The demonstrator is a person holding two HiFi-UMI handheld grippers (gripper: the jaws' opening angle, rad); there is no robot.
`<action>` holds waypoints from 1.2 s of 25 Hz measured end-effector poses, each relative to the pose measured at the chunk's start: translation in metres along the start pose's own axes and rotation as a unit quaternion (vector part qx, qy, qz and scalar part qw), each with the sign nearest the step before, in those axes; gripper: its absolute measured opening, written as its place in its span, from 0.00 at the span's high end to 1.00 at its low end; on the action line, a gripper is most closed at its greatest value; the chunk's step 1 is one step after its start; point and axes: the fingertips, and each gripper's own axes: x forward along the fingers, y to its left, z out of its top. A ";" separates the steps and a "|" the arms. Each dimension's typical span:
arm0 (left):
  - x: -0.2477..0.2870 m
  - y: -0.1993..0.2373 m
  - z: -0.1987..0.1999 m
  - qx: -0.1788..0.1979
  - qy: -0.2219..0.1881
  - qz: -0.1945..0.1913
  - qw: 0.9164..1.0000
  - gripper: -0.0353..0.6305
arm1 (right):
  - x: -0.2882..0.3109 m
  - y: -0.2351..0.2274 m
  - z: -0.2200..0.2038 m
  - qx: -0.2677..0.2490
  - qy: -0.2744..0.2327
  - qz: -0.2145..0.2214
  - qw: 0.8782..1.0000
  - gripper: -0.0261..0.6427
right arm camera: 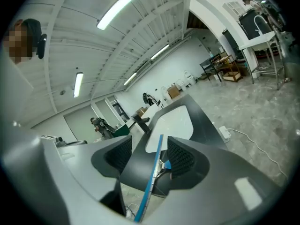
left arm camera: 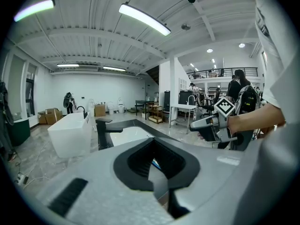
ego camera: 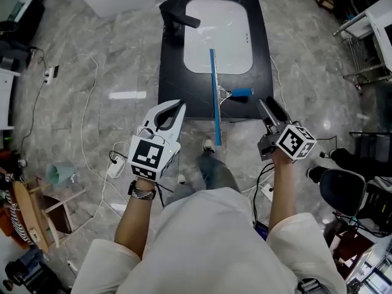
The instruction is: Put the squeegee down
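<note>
Squeegee (ego camera: 214, 84) is already laid on the black counter (ego camera: 166, 84), its handle at the basin's (ego camera: 217, 35) five o'clock. Right gripper (ego camera: 269, 105) is released, its jaws closing on nothing; left gripper (ego camera: 180, 106) is clenched and empty. Nothing seems left.

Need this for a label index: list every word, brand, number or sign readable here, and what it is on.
No readable words, brands or numbers in any view.
Left gripper and right gripper (jaws closing, nothing between them): cubes show only black-and-white square patterns.
Squeegee: no label visible.
Cardboard boxes: print too small to read.
</note>
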 end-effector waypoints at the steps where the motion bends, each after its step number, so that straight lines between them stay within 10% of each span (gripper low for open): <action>1: -0.006 -0.001 0.002 0.003 -0.004 0.000 1.000 0.95 | -0.005 0.011 0.002 -0.003 -0.004 0.011 1.000 0.60; 30: -0.153 -0.054 0.050 0.067 -0.105 -0.035 0.992 0.95 | -0.176 0.218 0.008 -0.233 -0.118 -0.047 0.964 0.92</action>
